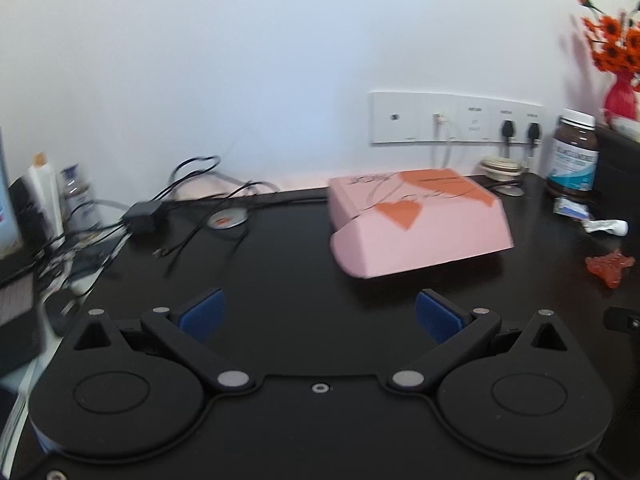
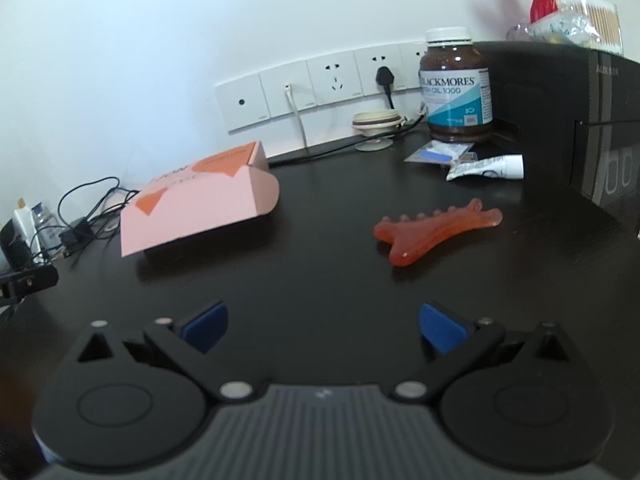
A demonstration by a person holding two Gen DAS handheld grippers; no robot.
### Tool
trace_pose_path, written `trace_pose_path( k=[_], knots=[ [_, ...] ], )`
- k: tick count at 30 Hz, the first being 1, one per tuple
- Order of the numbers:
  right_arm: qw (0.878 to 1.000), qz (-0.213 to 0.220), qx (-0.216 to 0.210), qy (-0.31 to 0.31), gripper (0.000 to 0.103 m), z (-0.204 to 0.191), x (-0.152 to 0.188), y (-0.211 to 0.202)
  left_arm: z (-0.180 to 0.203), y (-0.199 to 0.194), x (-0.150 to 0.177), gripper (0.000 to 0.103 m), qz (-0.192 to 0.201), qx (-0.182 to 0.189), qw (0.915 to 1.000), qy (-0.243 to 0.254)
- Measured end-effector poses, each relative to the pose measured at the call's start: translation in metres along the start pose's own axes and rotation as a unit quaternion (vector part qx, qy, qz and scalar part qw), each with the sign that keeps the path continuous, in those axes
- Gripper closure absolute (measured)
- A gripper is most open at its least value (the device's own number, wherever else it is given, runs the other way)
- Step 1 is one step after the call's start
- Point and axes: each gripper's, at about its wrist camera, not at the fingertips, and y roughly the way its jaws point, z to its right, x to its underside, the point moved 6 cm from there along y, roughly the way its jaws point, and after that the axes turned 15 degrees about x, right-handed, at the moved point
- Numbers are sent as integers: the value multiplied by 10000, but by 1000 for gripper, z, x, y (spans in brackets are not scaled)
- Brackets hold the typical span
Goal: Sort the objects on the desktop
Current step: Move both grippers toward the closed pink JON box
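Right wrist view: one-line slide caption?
Open right gripper above dark desk, facing orange massage tool and pink box.

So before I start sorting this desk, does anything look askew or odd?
The pink cardboard box with orange shapes is not fully shut: its front flap juts out loose over the black desk. A squeezed white tube lies flat near the brown supplement bottle. Both grippers, left and right, are open.

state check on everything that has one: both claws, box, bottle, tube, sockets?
Left claw: open, holding nothing.
Right claw: open, holding nothing.
Pink box: flap down, front edge lifted off the desk.
Bottle: upright, capped.
Tube: lying flat, capped.
Sockets: one black plug and one white cable plugged in.
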Motion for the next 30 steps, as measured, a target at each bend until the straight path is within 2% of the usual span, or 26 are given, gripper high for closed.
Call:
trace_pose_path(
  k=[8,13,16,19,21,24,27,30],
  knots=[
    [9993,282,139,-187,1,-3,-19,-10,11,34,-17,0,-100,596,9980,175],
    [9956,548,228,-726,1,-13,-30,-14,-2,60,-34,0,-84,776,9961,-401],
    [9945,528,180,-883,1,-22,-37,-10,-7,74,-44,0,57,686,9963,-515],
    [9933,553,169,-996,1,-31,-42,-5,-9,85,-43,0,97,585,9973,-441],
    [9923,585,132,-1083,1,-38,-43,-3,-12,85,-38,0,147,683,9970,-346],
    [9897,643,127,-1275,1,-47,-41,1,-13,80,-32,0,33,876,9961,107],
    [9874,636,162,-1440,1,-55,-40,8,-12,74,-32,0,98,819,9954,484],
    [9877,542,62,-1464,1,-63,-42,16,-13,77,-30,0,-56,921,9949,407]
  ],
)
